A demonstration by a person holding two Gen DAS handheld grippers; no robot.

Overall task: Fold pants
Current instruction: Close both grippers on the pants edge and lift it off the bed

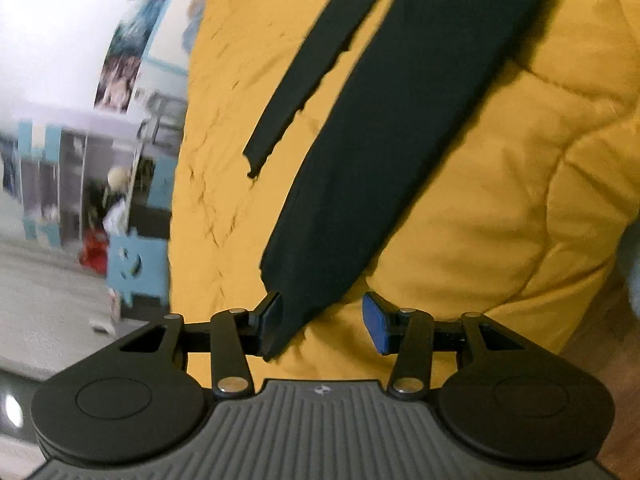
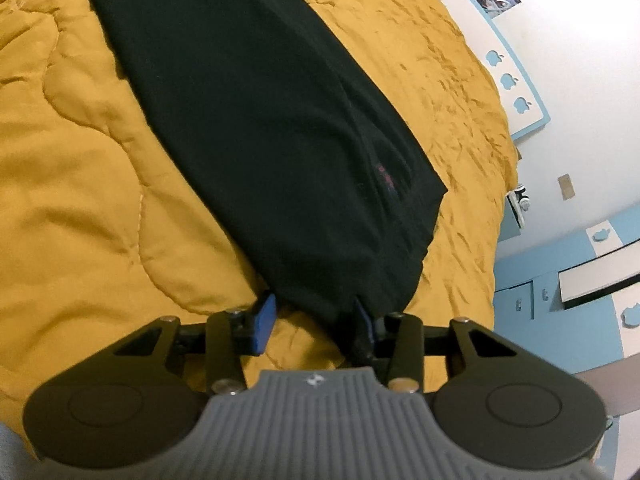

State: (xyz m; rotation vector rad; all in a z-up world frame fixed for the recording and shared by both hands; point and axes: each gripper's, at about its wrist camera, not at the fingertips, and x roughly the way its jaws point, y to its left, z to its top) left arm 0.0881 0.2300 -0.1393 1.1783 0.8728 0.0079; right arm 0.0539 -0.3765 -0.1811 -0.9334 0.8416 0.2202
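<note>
A pair of black, soft-knit pants (image 2: 256,128) is seen stretched lengthwise over a mustard-yellow quilted bedspread (image 2: 72,184), the two legs apparently laid one upon the other so that a single long band of cloth is shown. In the left wrist view a narrow black strip (image 1: 308,64) is seen lying just beside the main band, apart from it for most of its length; whether it is a drawstring or a loose edge cannot be told.

The left gripper (image 1: 324,320) is held at one end of the pants with its jaws standing fairly wide: the cloth's corner lies against the left-hand blue pad (image 1: 272,320), while the other blue pad is kept clear of it, so nothing is pinched there. The right gripper (image 2: 312,320) is placed at the opposite end of the pants, where a faint red mark shows on the cloth. Its jaws are narrower, with the tip of the fabric between them and touching the right-hand pad; a gap remains at the other pad, and a firm grip cannot be confirmed.

By these signs the lengthwise fold is judged done, and the crosswise folds, bringing one end over the other, are judged still to come. Beyond the bedspread, a white wall with pale blue trim (image 2: 532,92) is visible.
</note>
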